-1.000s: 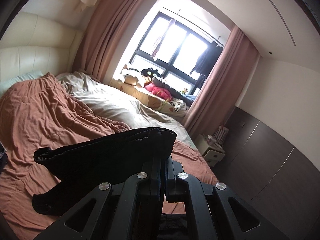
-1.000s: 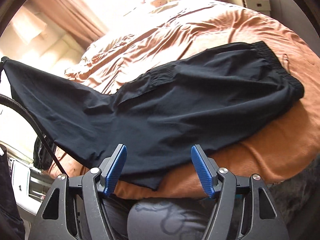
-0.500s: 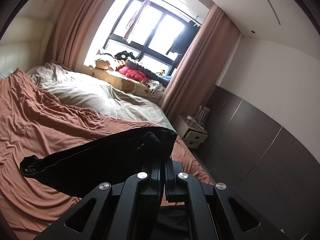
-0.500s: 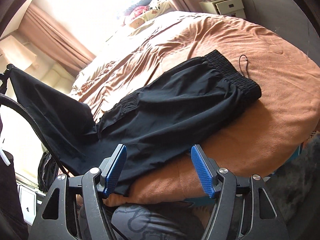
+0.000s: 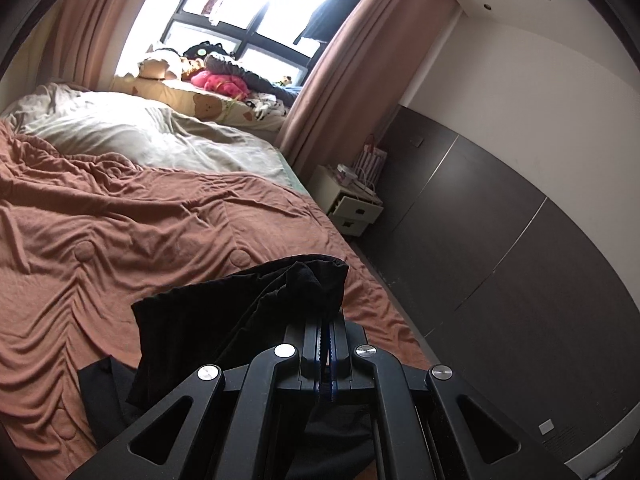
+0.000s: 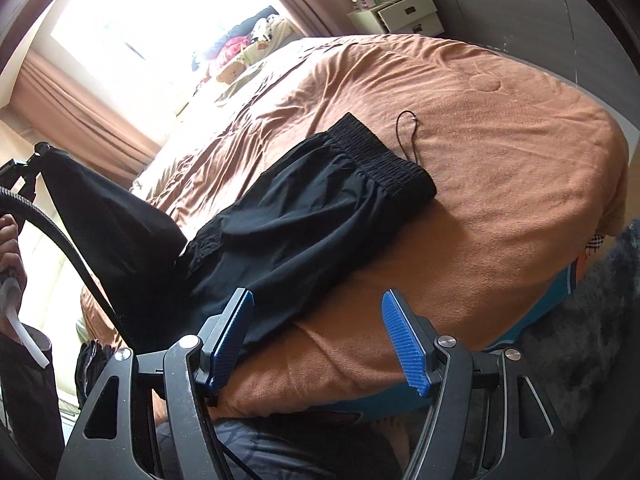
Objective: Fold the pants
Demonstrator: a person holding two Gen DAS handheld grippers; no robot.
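Black pants (image 6: 304, 216) lie on the brown bedspread (image 6: 500, 152), waistband (image 6: 384, 156) toward the bed's foot, drawstring (image 6: 406, 132) loose beside it. My left gripper (image 5: 326, 320) is shut on the pant leg end (image 5: 304, 284) and holds it lifted above the bed; in the right wrist view this raised leg (image 6: 108, 208) hangs at the left. My right gripper (image 6: 316, 340) is open and empty, with blue pads (image 6: 402, 344), low at the bed's near edge just before the pants.
A beige blanket (image 5: 152, 136) and stuffed toys (image 5: 192, 72) lie toward the window. A white nightstand (image 5: 352, 204) stands by the dark wall panels (image 5: 500, 248). A cable (image 6: 60, 236) crosses the left of the right wrist view. Grey rug (image 6: 592, 320) at right.
My left gripper has carried the leg end toward the bed's foot, over the rest of the pants. My right gripper has drawn back and swung; the pants look farther away.
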